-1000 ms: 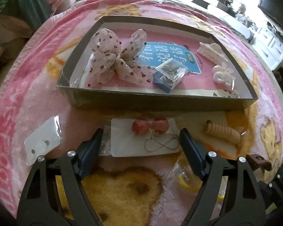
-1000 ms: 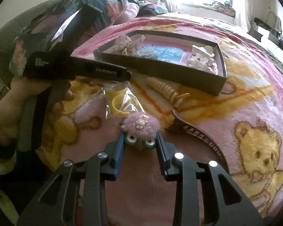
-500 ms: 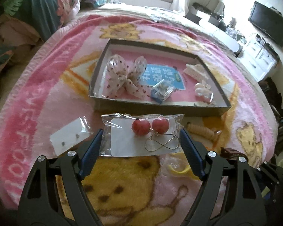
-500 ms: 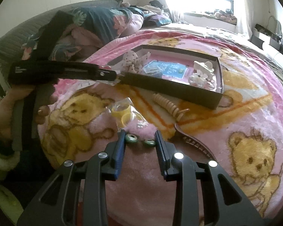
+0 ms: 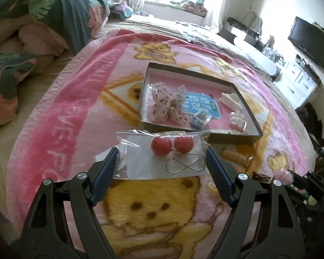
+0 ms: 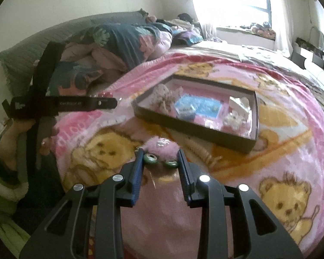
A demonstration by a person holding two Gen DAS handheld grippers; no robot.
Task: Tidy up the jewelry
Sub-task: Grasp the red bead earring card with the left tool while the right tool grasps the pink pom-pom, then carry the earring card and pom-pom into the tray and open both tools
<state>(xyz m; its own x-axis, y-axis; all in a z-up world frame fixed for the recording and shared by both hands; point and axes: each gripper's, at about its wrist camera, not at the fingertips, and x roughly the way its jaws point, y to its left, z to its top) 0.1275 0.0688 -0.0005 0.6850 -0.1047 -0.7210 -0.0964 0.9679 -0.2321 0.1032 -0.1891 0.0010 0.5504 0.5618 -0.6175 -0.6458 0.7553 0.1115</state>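
Note:
A clear bag with a white card (image 5: 144, 161) carrying two red ball earrings (image 5: 171, 145) hangs above the blanket, and my left gripper (image 5: 162, 154) is shut on its side edges. My right gripper (image 6: 160, 153) is shut on a pink fluffy ornament (image 6: 162, 147) with green rings (image 6: 151, 158), also off the bed. Beyond both lies the dark shallow box (image 5: 233, 137), seen too in the right wrist view (image 6: 183, 127). It holds a dotted bow (image 5: 166, 105), a white claw clip (image 5: 230, 99), a small clear case (image 5: 200, 117) and a white flower clip (image 5: 236, 119).
On the pink bear blanket (image 5: 75, 112) near the box's front lie a beige spiral hair tie (image 5: 235, 156), a brown hair clip (image 5: 260, 176) and a yellow piece (image 5: 211, 186). Folded quilts (image 5: 43, 21) pile up at the left. A hand (image 6: 17, 142) holds the left gripper.
Both grippers have risen with what they hold: the earring bag came up off the blanket and the fluffy ornament lifted too. The box and bed now look farther away.

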